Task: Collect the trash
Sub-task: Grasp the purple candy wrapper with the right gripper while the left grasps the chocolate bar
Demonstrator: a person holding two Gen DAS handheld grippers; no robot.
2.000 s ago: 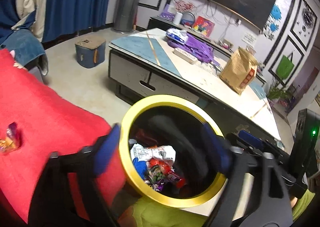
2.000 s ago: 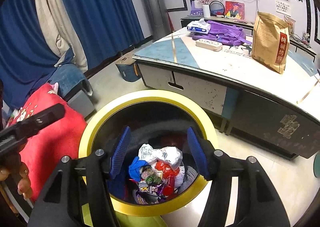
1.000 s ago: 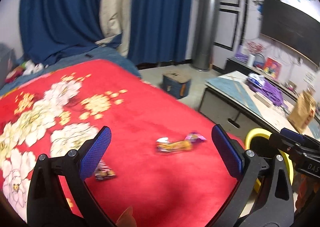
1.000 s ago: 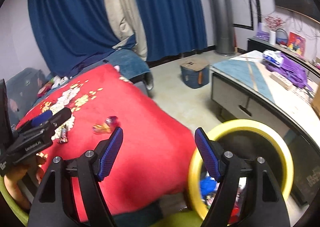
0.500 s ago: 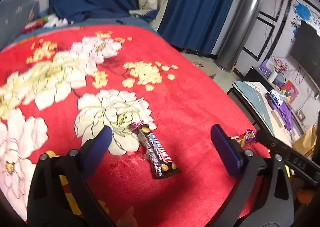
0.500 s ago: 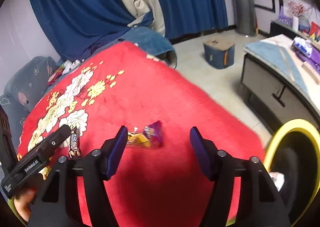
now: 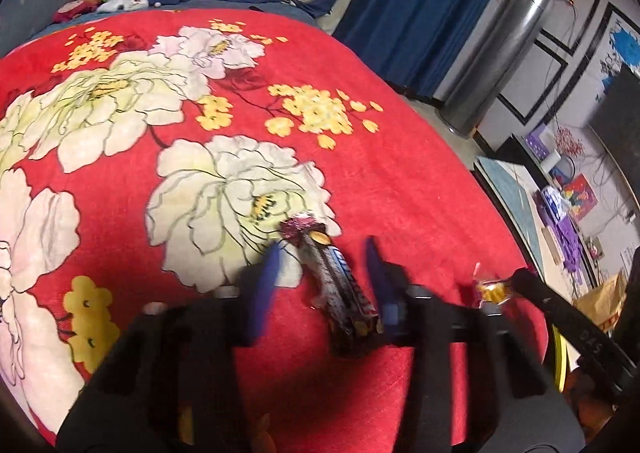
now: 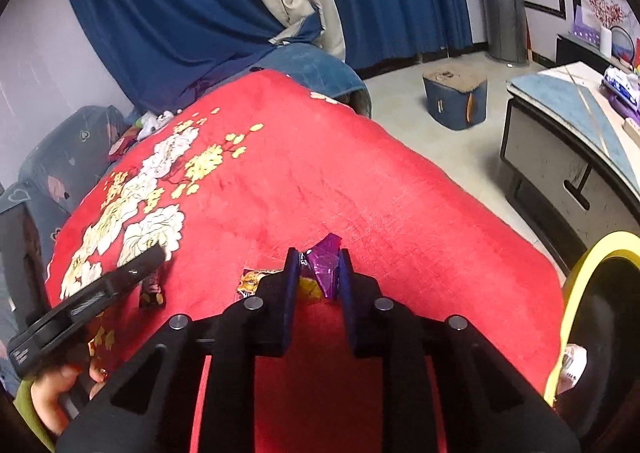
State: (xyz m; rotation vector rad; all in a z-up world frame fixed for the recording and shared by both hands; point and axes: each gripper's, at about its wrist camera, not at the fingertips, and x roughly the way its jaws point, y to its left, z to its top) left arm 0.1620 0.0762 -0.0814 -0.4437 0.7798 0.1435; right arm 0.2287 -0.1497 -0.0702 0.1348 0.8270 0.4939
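A dark chocolate bar wrapper point(image 7: 336, 285) lies on the red flowered blanket point(image 7: 400, 181). My left gripper point(image 7: 320, 277) straddles it, jaws partly closed with gaps on both sides; it also shows in the right wrist view point(image 8: 152, 295). My right gripper point(image 8: 319, 273) is shut on a purple and orange candy wrapper point(image 8: 325, 267), which also shows in the left wrist view point(image 7: 490, 289). The yellow-rimmed trash bin point(image 8: 588, 273) stands at the blanket's right edge.
A low table point(image 8: 580, 133) with clutter stands to the right past the bin. A blue box point(image 8: 456, 99) sits on the floor. Blue curtains point(image 8: 200, 5) hang behind the blanket. Soft toys point(image 7: 100, 1) lie at its far edge.
Both grippers dropped onto the blanket. The left jaws narrowed around the chocolate bar wrapper. The right jaws closed on the purple and orange candy wrapper.
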